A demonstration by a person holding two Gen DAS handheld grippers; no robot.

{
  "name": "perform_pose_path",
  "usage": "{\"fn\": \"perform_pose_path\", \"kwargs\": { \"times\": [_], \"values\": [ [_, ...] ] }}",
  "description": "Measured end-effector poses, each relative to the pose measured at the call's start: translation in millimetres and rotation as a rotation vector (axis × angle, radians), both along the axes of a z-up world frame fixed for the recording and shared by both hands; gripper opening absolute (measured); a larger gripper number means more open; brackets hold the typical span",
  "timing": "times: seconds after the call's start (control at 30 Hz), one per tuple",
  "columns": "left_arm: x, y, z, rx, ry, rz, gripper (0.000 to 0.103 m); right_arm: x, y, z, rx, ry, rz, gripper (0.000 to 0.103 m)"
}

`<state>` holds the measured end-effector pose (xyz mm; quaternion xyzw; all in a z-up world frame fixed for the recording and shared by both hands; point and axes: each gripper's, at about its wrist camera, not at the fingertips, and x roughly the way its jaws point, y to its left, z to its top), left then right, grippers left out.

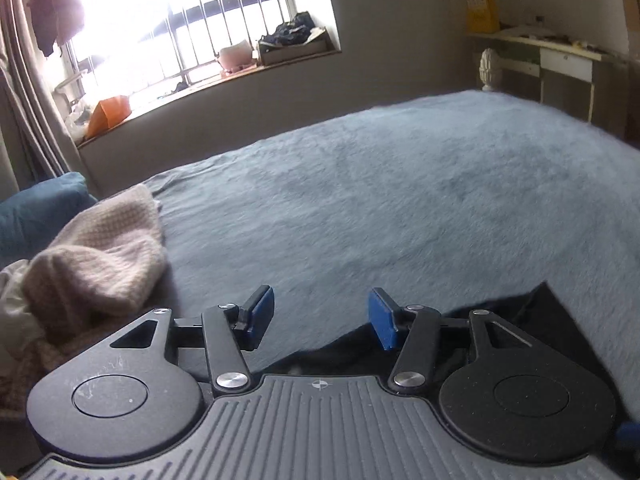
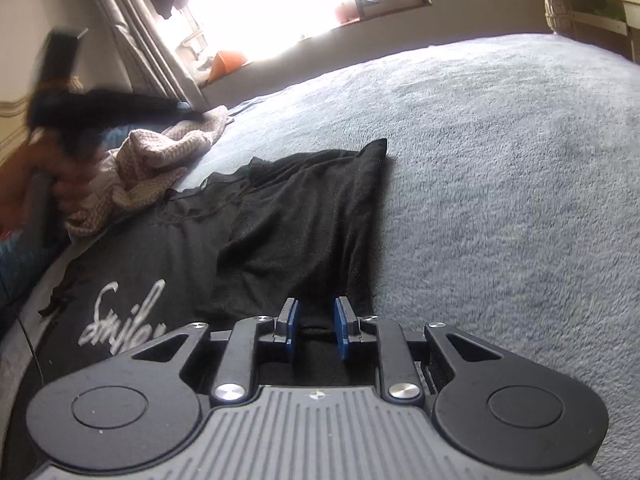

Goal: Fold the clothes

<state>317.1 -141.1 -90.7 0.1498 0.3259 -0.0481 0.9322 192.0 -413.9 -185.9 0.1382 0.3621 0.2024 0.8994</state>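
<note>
From the left wrist view, we see the left tool (image 1: 321, 314) with its blue pads spread and nothing between them. The grey-blue bed (image 1: 400, 200) lies ahead of it. A pink knit garment (image 1: 100, 256) sits to its left, and a corner of the black garment (image 1: 532, 312) lies just below its right finger.

From the right wrist view, we see the right tool (image 2: 317, 326) with pads narrowly apart over a fold of the black garment (image 2: 288, 216); we cannot tell whether they press it. White script to the tool's left reads roughly "Smile" (image 2: 124, 312). The yellow sign on the far wall is illegible.
</note>
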Motion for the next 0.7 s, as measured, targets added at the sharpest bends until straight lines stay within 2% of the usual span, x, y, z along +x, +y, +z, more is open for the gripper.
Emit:
{"fn": "perform_pose_path", "kwargs": {
  "times": [0.07,0.13,0.27,0.3,0.37,0.43,0.53,0.63,0.7],
  "values": [
    [-14.2,24.0,10.0,0.047,0.035,-0.005,0.052,3.8,5.5,17.6,0.016,-0.022,0.007,0.022],
    [-29.5,46.5,19.3,0.08,0.064,-0.011,0.053,9.9,20.9,36.0,-0.021,-0.06,0.029,0.022],
    [-68.1,79.0,25.3,0.053,0.086,-0.045,0.053,36.7,60.6,56.2,-0.167,-0.097,0.07,0.021],
    [-77.5,76.2,19.9,0.043,0.07,-0.084,0.053,45.9,65.1,58.3,-0.187,-0.092,0.058,0.02],
    [-96.1,68.5,8.2,0.024,0.037,-0.169,0.053,65.3,67.4,63.9,-0.196,-0.063,0.019,0.02],
    [-115.4,41.6,-9.6,0.044,-0.007,-0.315,0.053,84.5,61.7,73.1,-0.155,-0.011,-0.018,0.018],
    [-143.4,-7.1,-31.4,0.053,-0.095,-0.527,0.053,110.2,59.5,78.2,-0.116,0.107,-0.001,0.017],
    [-153.2,-51.2,-49.7,0.047,-0.129,-0.643,0.052,127.8,77.0,75.1,-0.165,0.204,0.063,0.017],
    [-152.1,-74.7,-62.2,0.048,-0.142,-0.698,0.052,134.0,90.6,72.9,-0.224,0.229,0.115,0.017]
  ]
}}
